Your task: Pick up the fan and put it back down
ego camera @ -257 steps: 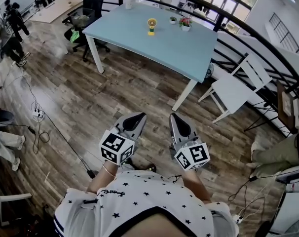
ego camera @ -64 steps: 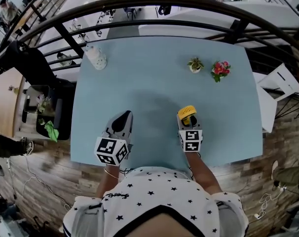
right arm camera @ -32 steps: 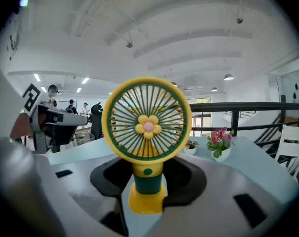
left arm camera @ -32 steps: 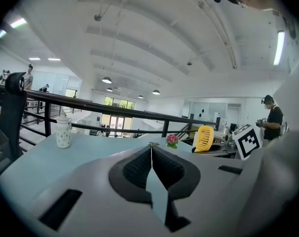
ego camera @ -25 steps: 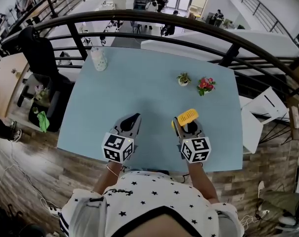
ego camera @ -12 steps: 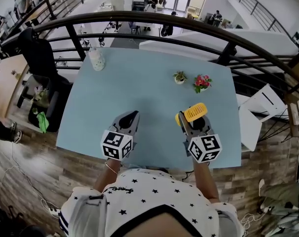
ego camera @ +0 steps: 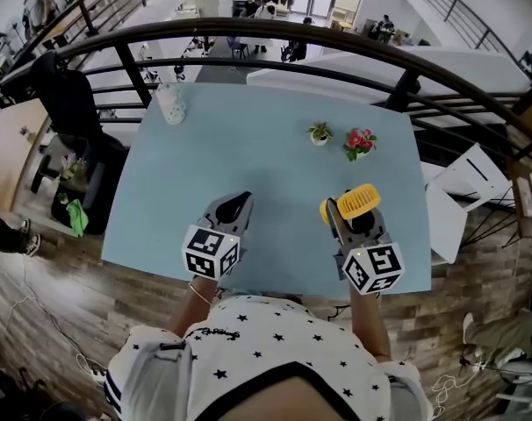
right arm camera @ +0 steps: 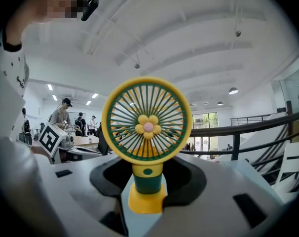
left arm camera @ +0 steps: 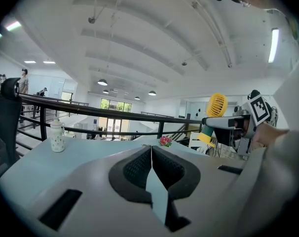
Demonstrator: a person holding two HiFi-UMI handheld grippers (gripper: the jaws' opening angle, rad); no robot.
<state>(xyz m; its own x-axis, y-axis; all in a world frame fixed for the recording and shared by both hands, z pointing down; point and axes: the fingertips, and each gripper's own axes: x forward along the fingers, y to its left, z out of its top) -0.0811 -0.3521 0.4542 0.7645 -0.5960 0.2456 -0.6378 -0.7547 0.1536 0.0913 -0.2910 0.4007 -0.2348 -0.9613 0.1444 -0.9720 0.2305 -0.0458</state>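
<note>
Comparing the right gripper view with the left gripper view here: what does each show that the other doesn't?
Right gripper view only: the fan's grille face-on, with its flower-shaped centre. Left gripper view only: the left tongs closed on nothing, plus a white bottle and pink flowers standing on the table. Both: the fan gripped by its stem in the right tongs, clear of the table, and the dark railing.

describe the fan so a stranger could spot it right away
Find the light blue table by the black railing. Over its near right part the right gripper holds the fan. It alone is yellow, with a round grille and green stem.
</note>
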